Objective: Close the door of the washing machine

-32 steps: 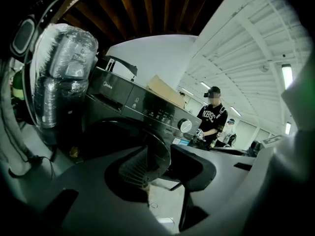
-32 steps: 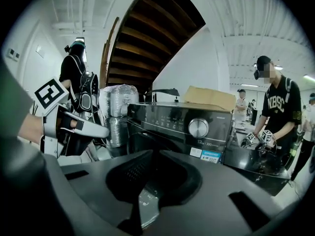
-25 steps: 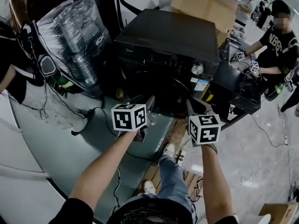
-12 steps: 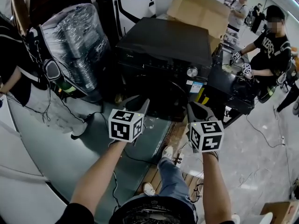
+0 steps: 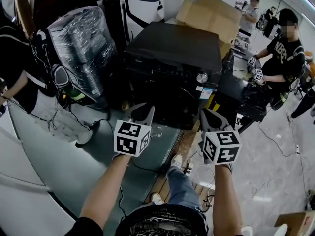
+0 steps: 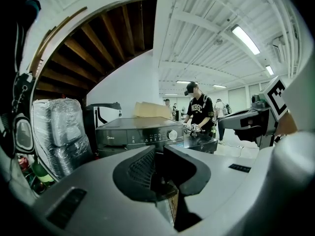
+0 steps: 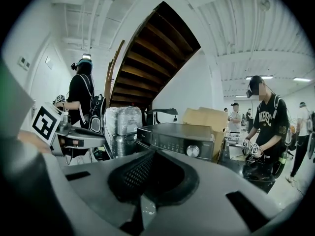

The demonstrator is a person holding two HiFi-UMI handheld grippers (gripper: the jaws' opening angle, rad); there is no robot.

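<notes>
The black front-loading washing machine (image 5: 177, 58) stands ahead of me, its control knob (image 5: 201, 77) at the upper right. Its round door (image 5: 170, 100) is dark and seems to lie against the front; I make out no gap. My left gripper (image 5: 143, 113) hangs in the air short of the machine's front, touching nothing. Its jaws are closing to a narrow gap with nothing between them (image 6: 158, 156). My right gripper (image 5: 209, 118) floats beside it at the same height, jaws together and empty (image 7: 150, 154). Both gripper views show the machine (image 6: 142, 134) (image 7: 177, 139) beyond the jaws.
A plastic-wrapped bundle (image 5: 81, 48) stands left of the machine, a cardboard box (image 5: 211, 14) behind it. At the right a person (image 5: 285, 48) works over a low black appliance (image 5: 246, 97). Cables (image 5: 98, 122) trail on the floor, and my shoe (image 5: 177, 160) is below.
Both grippers have risen in front of the machine. The left one has rolled, and its jaws have narrowed.
</notes>
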